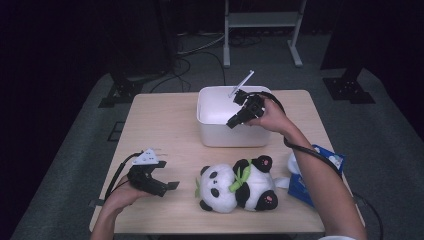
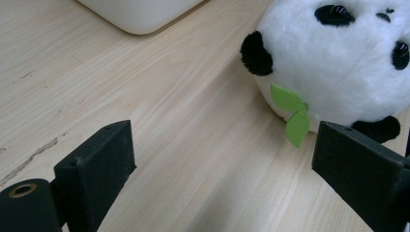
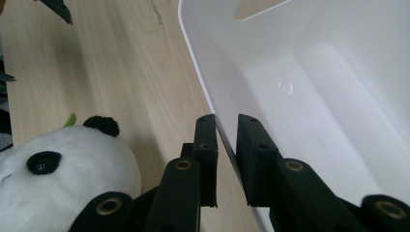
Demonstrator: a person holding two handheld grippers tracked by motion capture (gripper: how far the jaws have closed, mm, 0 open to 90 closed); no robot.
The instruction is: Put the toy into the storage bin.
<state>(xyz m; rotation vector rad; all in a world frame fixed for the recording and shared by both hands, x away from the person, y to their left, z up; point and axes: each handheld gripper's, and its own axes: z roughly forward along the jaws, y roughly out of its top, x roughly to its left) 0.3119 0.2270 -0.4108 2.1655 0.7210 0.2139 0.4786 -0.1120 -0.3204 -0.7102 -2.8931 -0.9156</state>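
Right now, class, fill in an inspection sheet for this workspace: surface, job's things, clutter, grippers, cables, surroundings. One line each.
Surface: light wooden table, a few faint scuffs.
Job's things: white bin, empty inside as far as seen; panda plush lying in front of it, green leaf at its neck.
Clutter: blue and white packet at the table's right edge.
Grippers: right gripper has its jaws astride the bin's rim, nearly shut; left gripper open, aimed at the panda, not touching.
Cables: black cable trails from the left gripper; more on the floor.
Surroundings: grey carpet, white frame legs, dark stands.
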